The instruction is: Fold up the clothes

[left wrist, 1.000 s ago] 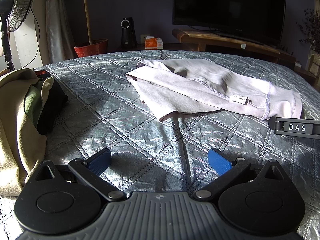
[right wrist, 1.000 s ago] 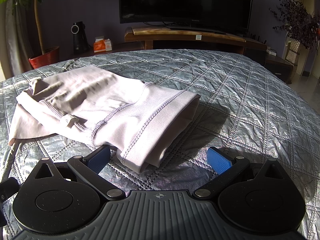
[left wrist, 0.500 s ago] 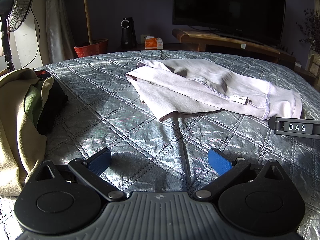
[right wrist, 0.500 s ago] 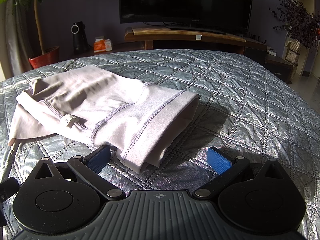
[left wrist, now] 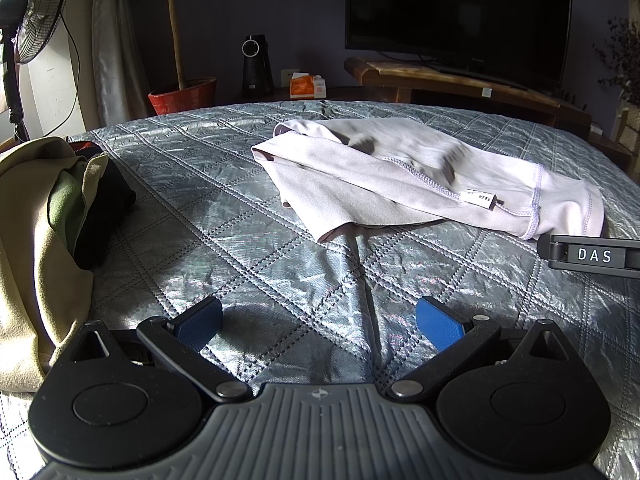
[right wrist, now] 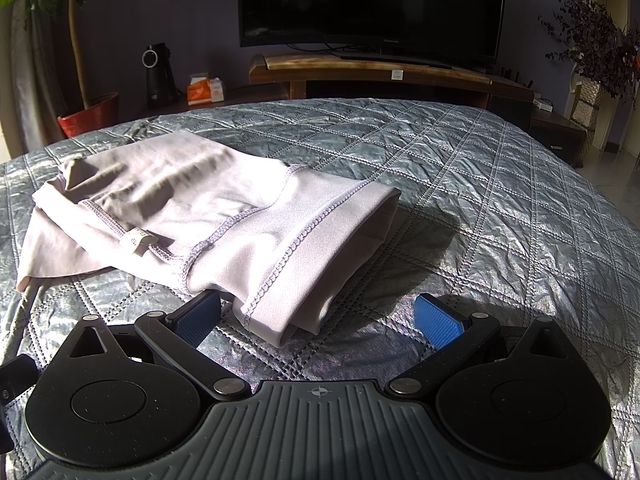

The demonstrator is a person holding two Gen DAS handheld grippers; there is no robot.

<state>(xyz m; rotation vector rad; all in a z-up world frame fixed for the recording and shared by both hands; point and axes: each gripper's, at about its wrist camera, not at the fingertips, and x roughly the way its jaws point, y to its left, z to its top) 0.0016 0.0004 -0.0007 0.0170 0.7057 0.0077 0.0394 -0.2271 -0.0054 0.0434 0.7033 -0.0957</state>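
Right tongs point(right wrist: 318, 322) gape around pale garment's point(right wrist: 224, 216) near corner.

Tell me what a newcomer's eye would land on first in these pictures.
The pale lilac garment, partly folded, lies mid-bed on the shiny quilted bedspread, its hemmed end between the open right gripper fingers. A heap of clothes sits at the bed's left edge, left of the open, empty left gripper. Behind the bed, a big dark TV stands on a wooden bench.
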